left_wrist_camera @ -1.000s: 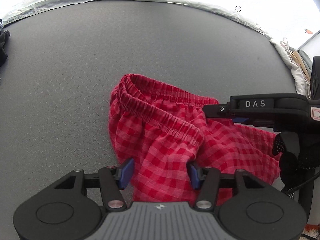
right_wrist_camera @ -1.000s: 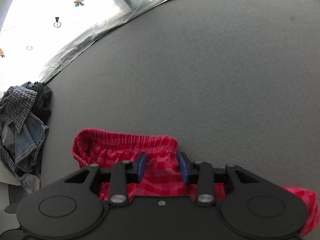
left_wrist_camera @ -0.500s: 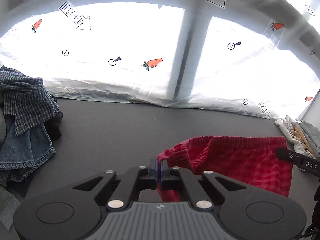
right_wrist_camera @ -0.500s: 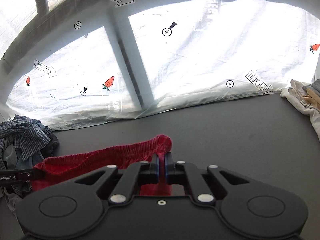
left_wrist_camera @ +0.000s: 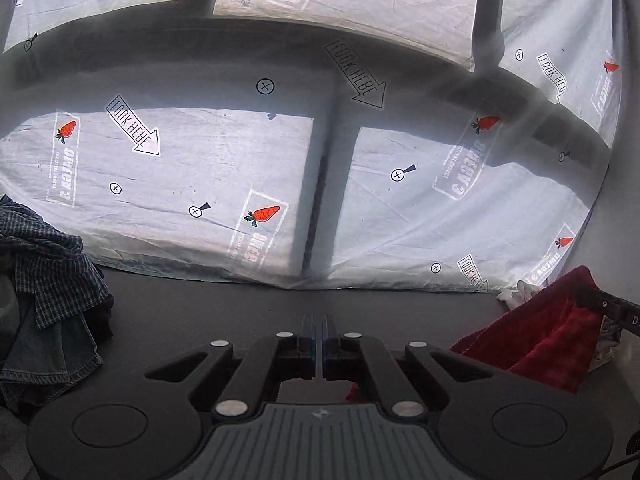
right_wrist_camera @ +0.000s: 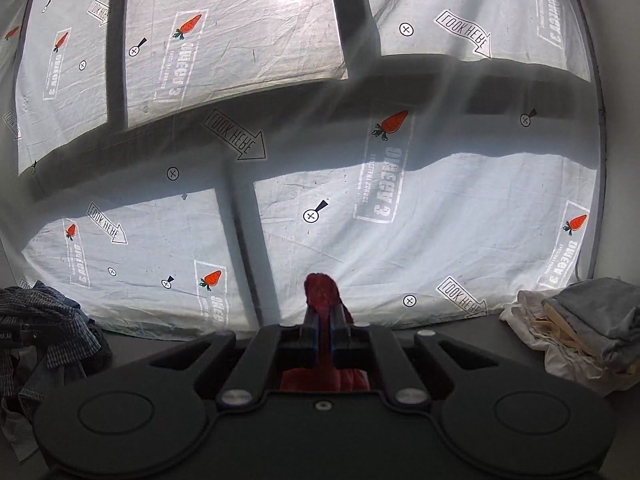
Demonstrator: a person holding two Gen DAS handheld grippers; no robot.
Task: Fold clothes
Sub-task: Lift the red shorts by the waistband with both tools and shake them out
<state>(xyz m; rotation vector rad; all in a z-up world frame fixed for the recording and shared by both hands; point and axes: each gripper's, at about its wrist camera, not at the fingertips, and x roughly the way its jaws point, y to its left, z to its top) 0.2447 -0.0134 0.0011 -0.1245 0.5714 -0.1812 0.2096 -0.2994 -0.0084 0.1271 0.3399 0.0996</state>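
Both grippers have risen since the earlier frames: a second ago they looked down on the red checked shorts lying flat on the dark grey table, and the views now face the white printed sheet, with the shorts lifted off the surface.

In the left wrist view the left gripper (left_wrist_camera: 319,334) sits at lower centre with its blue pads drawn together to a thin slit. A scrap of red shows below the pads, but whether cloth is pinched in the slit I cannot tell. The red checked shorts (left_wrist_camera: 536,336) hang at the right of the frame, stretching up to the right gripper (left_wrist_camera: 600,304), whose black finger enters from the right edge and meets the cloth's top corner. The dark grey table (left_wrist_camera: 240,304) runs across the middle band. A pile of unfolded clothes (left_wrist_camera: 48,288), blue check and denim, fills the left edge.

In the right wrist view the right gripper (right_wrist_camera: 325,320) is clamped narrow on the shorts (right_wrist_camera: 320,288); a bunched red waistband pokes up past the pads at lower centre, and more red cloth shows beneath them. The white printed sheet (right_wrist_camera: 440,220), marked with carrots and arrows, fills the background. A stack of folded pale garments (right_wrist_camera: 580,320) lies at the right edge, and the unfolded pile (right_wrist_camera: 48,320) at the left.
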